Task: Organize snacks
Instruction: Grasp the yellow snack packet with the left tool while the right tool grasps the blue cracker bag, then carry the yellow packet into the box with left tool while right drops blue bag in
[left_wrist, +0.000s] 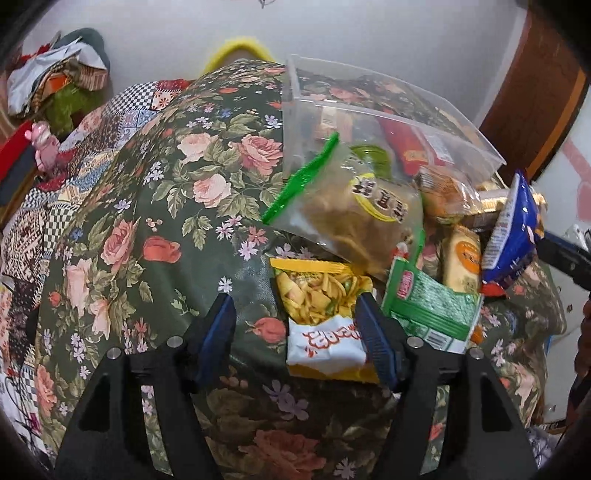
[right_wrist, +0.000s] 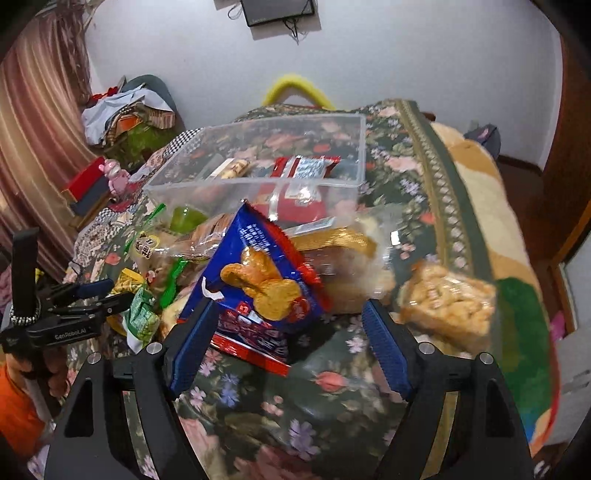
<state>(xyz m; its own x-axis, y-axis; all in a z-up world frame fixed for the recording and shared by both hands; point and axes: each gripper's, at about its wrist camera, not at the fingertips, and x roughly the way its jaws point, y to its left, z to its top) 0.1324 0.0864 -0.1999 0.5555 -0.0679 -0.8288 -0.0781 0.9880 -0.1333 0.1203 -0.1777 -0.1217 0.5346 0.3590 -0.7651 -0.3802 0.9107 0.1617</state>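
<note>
Both claws stand open, gripping nothing: left claw straddles a yellow chip packet; right claw straddles a blue biscuit bag, clear bin beyond.

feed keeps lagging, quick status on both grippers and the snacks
Left gripper open over yellow chip packet. Right gripper open at blue cracker bag. Clear bin behind, snack pile in front.

Left gripper is pointed steeply down, jaws held apart, blue pads bare; nothing is clamped btwn them. Right gripper is angled down likewise, jaws spread wide, nothing pinched. In the right wrist view, the left gripper is seen at far left, gripped by a hand w/ orange sleeve.
</note>
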